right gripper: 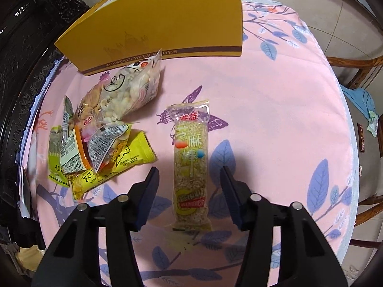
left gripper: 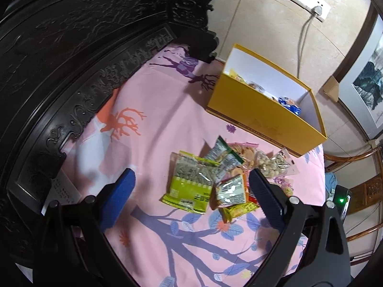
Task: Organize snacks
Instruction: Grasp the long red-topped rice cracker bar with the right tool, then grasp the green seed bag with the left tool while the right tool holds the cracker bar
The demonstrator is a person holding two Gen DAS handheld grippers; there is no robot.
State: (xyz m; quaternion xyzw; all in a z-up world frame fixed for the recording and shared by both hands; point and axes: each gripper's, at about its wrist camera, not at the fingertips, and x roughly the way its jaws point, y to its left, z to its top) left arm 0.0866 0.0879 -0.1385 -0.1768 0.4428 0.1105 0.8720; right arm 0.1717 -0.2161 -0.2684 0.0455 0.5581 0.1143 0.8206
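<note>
Sesame bar [right gripper: 190, 165] flat on cloth, btwn open right claw [right gripper: 190, 179] fingers

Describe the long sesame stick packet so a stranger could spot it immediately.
Start at the yellow box on the pink cloth. Nearer than it, right of the snack pile, the sesame stick packet lies alone, lengthwise between the right gripper jaws. It is the only long, narrow, clear-wrapped bar; nothing touches it.
</note>
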